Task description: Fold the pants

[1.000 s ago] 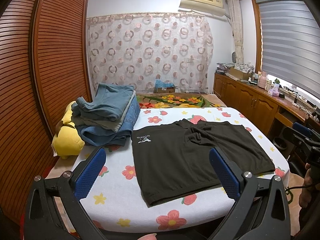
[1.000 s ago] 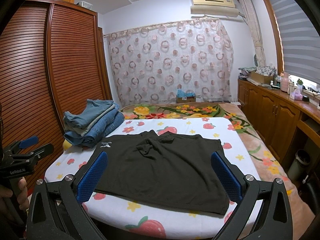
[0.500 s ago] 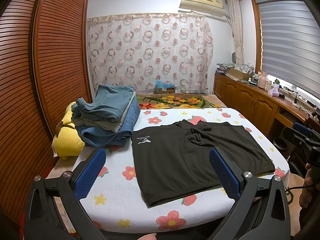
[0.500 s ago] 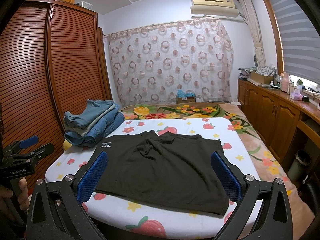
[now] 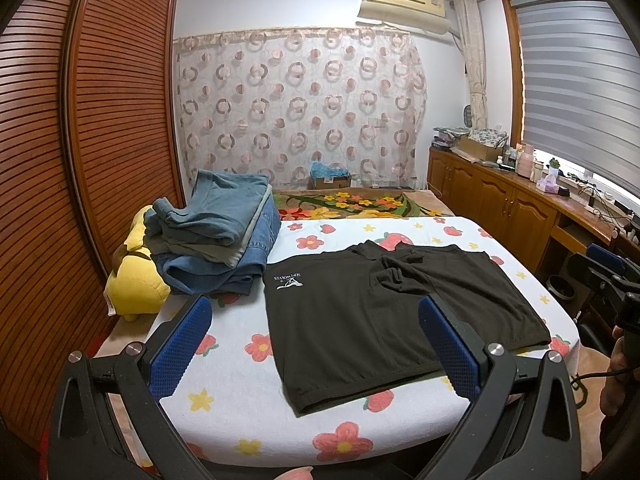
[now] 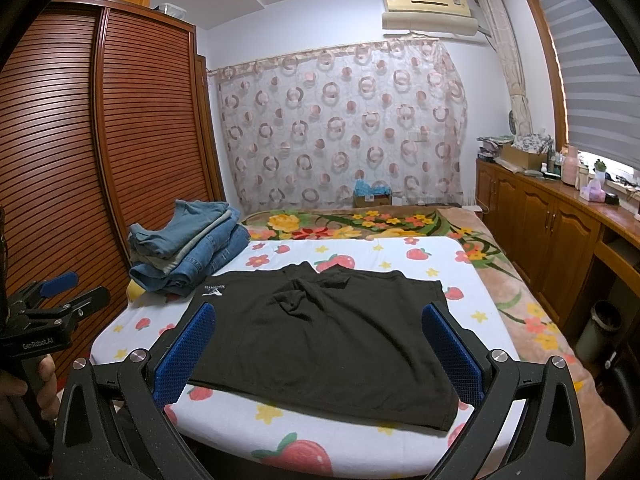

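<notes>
The black pants [image 5: 384, 316] are lying spread flat on the bed [image 5: 240, 412], on its white flower-and-strawberry cover, with the small white logo at the corner nearest the stack of jeans [image 5: 216, 240]. A bunched ridge of cloth is sitting near the pants' far edge, toward the curtain [image 5: 296, 108]. Compared with the frames from a second ago and half a second ago, nothing on the bed is showing any shift: the pants are keeping the same outline and the same wrinkle, and the jeans are resting in the same heap.

The left gripper [image 5: 316, 344] is hovering off the near edge of the bed, its blue fingers [image 5: 180, 344] spread wide and holding nothing; its framing of the bed is matching the earlier pictures, so it is staying put. The right gripper [image 6: 320, 356] is likewise hanging off the bed's near edge, fingers [image 6: 452, 356] wide apart and empty, and its view too is unchanged.

Each tool is showing in the other's camera: the right one at the bed's right side, the left one at the bed's left side, both apart from the pants.

The jeans are piled at the bed's far left corner, just beside the pants. A yellow plush toy [image 5: 136, 280] is wedged between the bed and the slatted wardrobe [image 5: 100, 120]. A floral blanket [image 6: 360, 220] is covering the bed beyond the white cover.
</notes>
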Tool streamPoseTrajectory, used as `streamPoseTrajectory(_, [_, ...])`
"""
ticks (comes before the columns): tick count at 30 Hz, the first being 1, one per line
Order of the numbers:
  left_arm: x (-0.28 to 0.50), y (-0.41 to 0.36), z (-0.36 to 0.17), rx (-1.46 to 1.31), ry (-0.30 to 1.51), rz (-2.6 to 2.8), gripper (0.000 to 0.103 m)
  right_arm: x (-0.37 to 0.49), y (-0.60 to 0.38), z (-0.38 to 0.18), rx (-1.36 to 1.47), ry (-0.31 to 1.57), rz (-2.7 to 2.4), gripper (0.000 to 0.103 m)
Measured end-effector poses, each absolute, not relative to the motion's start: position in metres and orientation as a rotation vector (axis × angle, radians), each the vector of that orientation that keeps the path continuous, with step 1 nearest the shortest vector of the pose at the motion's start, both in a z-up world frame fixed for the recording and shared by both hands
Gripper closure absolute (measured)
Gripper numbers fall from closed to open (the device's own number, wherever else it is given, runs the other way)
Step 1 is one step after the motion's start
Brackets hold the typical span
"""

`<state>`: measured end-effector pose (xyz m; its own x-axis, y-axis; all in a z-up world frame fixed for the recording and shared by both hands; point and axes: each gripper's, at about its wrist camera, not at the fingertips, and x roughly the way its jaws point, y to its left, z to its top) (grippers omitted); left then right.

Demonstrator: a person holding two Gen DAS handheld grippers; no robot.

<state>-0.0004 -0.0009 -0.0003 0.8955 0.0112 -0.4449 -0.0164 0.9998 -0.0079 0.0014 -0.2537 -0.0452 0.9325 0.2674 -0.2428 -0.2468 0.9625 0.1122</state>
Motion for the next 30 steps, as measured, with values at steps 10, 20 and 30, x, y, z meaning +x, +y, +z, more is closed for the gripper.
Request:
streamPoseTrajectory(10, [-0.001,-0.001,0.0,-0.011,0.459,0.013,0.0,0.002,-0.253,-0.043,0.08,0.259,0.264,0.0])
streamPoseTrajectory(20, [-0.001,-0.001,-0.001,-0.011,0.459,0.013,0.0,0.002,-0.254,-0.043,0.081,0.258,0.265,0.0])
streamPoseTrajectory(30, [0.008,0.009,0.008,-0.014,0.489,0.007,0.0,0.001,-0.249,-0.038,0.076,0.272,0.266,0.0])
